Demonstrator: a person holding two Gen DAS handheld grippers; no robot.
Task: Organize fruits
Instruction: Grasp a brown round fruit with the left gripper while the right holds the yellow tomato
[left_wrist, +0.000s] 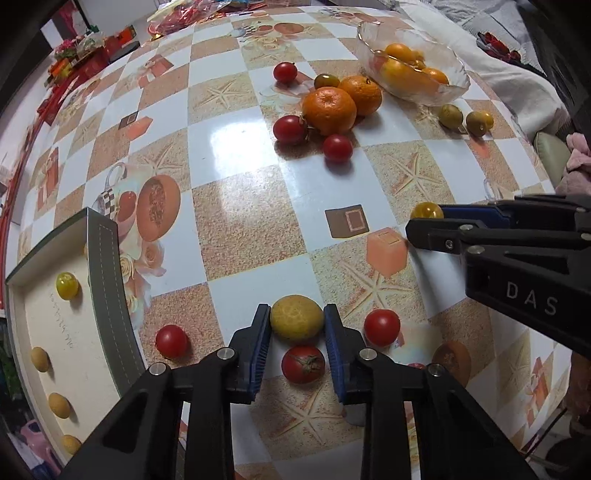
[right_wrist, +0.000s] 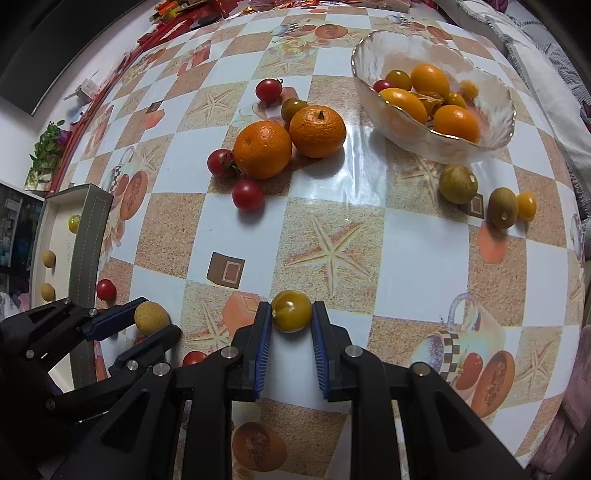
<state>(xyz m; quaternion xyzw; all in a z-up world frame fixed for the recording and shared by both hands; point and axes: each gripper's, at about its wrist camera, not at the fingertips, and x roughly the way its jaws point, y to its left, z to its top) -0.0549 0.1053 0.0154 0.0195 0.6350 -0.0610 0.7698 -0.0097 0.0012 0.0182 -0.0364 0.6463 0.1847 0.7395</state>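
Checked oilcloth (left_wrist: 243, 155) printed with starfish and cut melons covers the table, with fruit scattered across it. Close in, the left gripper (left_wrist: 297, 325) has its blue pads pressed on a pale yellow rough-skinned fruit (left_wrist: 296, 316), hemmed by three cherry tomatoes: one just below it between the fingers (left_wrist: 303, 363), one to the right (left_wrist: 382, 327) and one to the left (left_wrist: 171, 340). Beside it, the right gripper (right_wrist: 291, 314) is clamped on a yellow-green cherry tomato (right_wrist: 291, 311). At the left stands a shallow box (left_wrist: 105, 280) holding small yellow fruits. Farther off, two mandarins (right_wrist: 263, 149) touch, ringed by red tomatoes, and a glass bowl (right_wrist: 495, 140) holds kumquats, with two greenish round fruits (right_wrist: 458, 183) just in front of it.
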